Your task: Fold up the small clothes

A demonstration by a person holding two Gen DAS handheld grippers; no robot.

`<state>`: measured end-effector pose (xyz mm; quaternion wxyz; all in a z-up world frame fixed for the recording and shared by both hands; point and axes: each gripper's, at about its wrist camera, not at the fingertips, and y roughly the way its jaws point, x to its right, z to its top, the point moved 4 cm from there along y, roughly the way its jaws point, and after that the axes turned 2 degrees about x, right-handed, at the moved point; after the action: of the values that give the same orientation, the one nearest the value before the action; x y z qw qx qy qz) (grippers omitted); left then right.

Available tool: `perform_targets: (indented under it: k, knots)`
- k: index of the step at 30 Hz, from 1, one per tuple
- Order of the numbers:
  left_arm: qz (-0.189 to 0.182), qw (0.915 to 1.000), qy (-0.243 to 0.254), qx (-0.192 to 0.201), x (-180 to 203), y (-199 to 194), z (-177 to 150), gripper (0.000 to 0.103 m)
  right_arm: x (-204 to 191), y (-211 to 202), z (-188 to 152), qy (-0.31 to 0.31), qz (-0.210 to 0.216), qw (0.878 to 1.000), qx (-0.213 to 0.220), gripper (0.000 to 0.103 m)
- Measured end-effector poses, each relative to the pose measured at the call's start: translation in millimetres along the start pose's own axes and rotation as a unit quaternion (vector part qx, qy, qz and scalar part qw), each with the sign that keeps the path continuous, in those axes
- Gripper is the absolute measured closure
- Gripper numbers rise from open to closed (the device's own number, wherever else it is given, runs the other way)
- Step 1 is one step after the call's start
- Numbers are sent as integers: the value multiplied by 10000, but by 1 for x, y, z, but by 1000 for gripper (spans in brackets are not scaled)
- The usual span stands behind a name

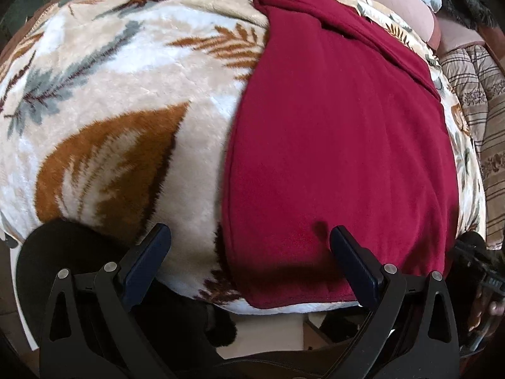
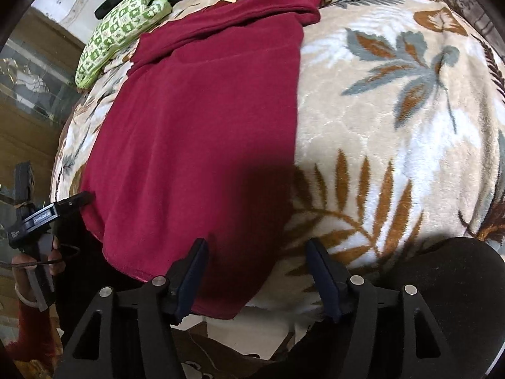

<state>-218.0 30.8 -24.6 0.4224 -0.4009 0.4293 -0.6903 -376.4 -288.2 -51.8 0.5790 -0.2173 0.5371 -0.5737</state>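
Two grippers point steeply down, and we see both with fingers spread apart, holding nothing. Our left gripper (image 1: 249, 237) straddles the near left edge of the dark red garment (image 1: 341, 145). Our right gripper (image 2: 257, 249) hangs over its near right edge. The garment lies flat on the leaf-print blanket (image 2: 394, 120).
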Motion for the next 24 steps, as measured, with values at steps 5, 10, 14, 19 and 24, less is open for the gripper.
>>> perform_targets:
  k: [5, 10, 14, 19, 24]
  knots:
    - [96, 9999, 135, 23, 4, 5, 0, 2, -13, 11, -9, 6, 433, 9990, -103, 41]
    - [113, 9993, 328, 148, 9, 3, -2, 16, -12, 10, -7, -55, 371, 9993, 10, 54]
    - [-44, 9984, 497, 262, 10, -9, -5, 69, -18, 4, -4, -143, 692, 9974, 118, 91]
    - [-499, 9977, 420, 169, 14, -19, 4, 90, -29, -9, 10, -208, 1162, 9922, 409, 92]
    - [-628, 9968, 428, 256, 22, -31, 14, 91, -26, -32, 33, 2, 1608, 9838, 794, 92]
